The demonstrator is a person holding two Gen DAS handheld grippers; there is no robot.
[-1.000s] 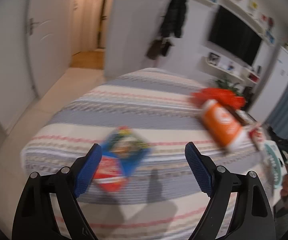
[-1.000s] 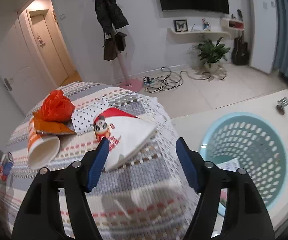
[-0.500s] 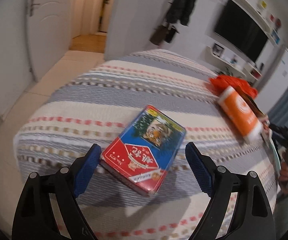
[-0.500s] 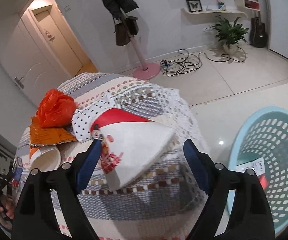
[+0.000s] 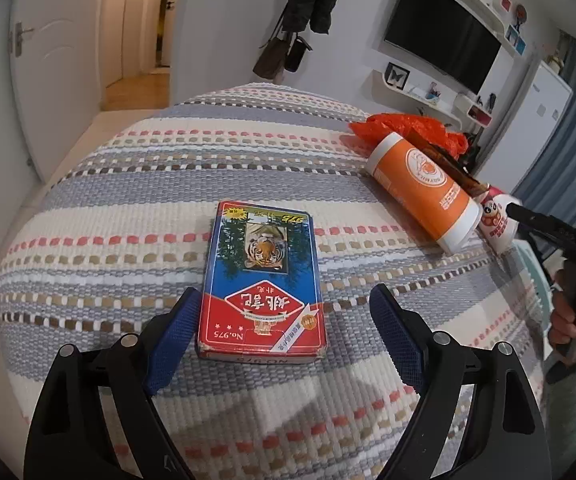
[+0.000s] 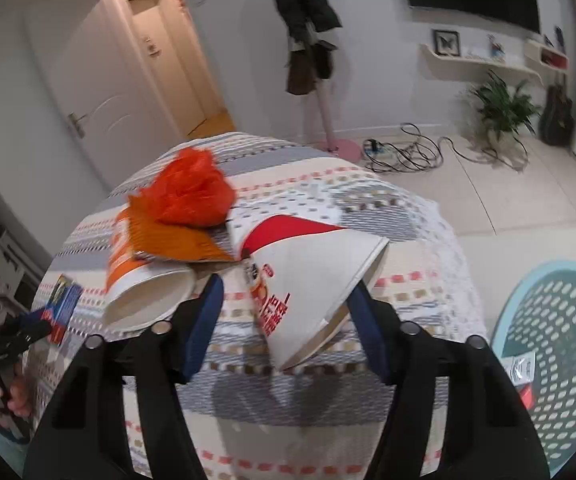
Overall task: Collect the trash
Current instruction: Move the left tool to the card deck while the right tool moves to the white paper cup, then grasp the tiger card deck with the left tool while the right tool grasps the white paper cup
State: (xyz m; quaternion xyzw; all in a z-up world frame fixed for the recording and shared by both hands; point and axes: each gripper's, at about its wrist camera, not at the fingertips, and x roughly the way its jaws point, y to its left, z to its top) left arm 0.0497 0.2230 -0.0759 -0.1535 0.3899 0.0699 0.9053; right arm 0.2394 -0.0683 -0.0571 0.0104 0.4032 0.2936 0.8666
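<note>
Card box [image 5: 262, 280] lying flat on the striped counter [image 5: 128, 184], centre of frame, long axis running up-frame, near end between left tongs [image 5: 284, 334], spread wide, not gripping. Right tongs [image 6: 284, 322] closing around flattened white cup [image 6: 307, 280], lower centre.

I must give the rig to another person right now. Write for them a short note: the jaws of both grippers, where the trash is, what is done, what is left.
Left gripper: open, card box between the jaws, not gripped.
Right gripper: jaws closing around the flattened white cup; the pads are not pressing yet.
On the table: orange cup, orange bag, brown wrapper.
Done: one packet in the basket.
Left: everything on the table.
</note>
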